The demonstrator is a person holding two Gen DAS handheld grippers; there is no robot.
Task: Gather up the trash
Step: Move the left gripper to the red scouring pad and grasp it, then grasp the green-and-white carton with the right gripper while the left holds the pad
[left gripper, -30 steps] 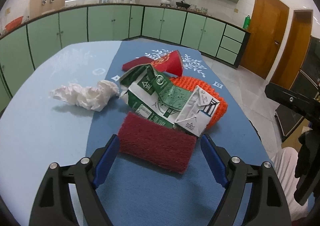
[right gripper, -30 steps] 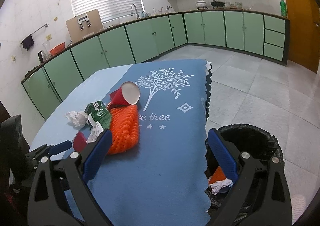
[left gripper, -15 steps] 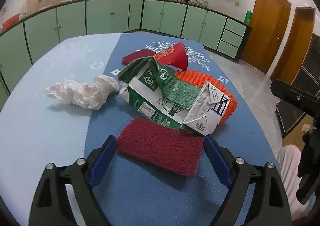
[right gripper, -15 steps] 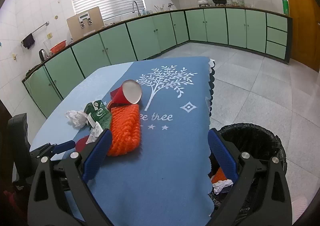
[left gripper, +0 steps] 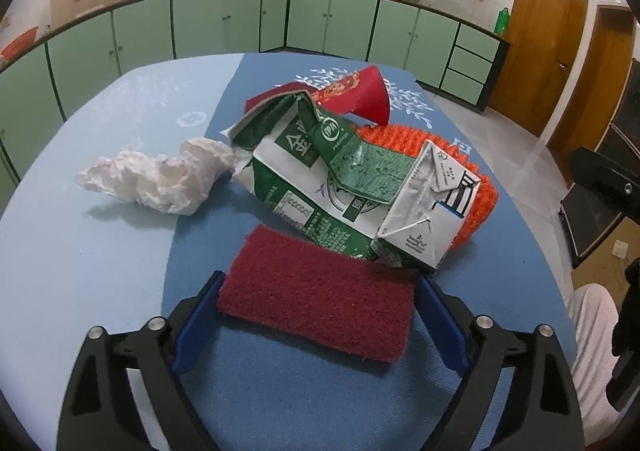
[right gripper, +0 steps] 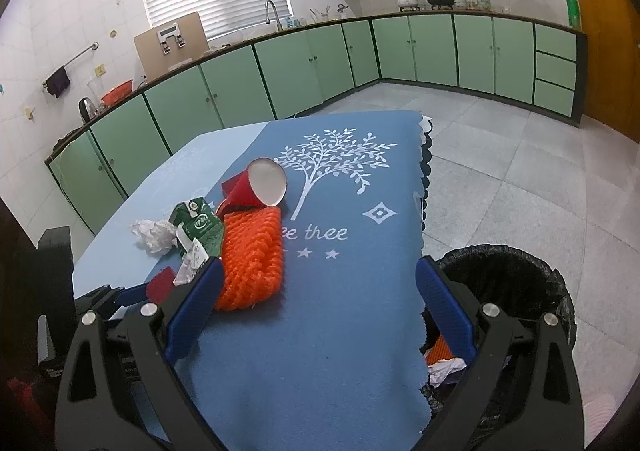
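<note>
Left gripper (left gripper: 318, 309) jaws are opening, straddling the dark red scouring pad (left gripper: 316, 293) lying flat on the blue cloth (left gripper: 280, 391) of the desk; pads sit right at its ends, not pressing. Crushed green carton (left gripper: 332, 179) is lying at 12 o'clock of the pad, overlapping its far edge. Orange mesh (left gripper: 476, 207) is lying at 2 o'clock, crumpled tissue (left gripper: 160, 181) at 10, red cup (left gripper: 360, 95) behind the carton. Right gripper (right gripper: 318, 311) is hovering with jaws wide apart, empty. Black bin (right gripper: 516, 283) is standing at its 3 o'clock, beside the desk.
</note>
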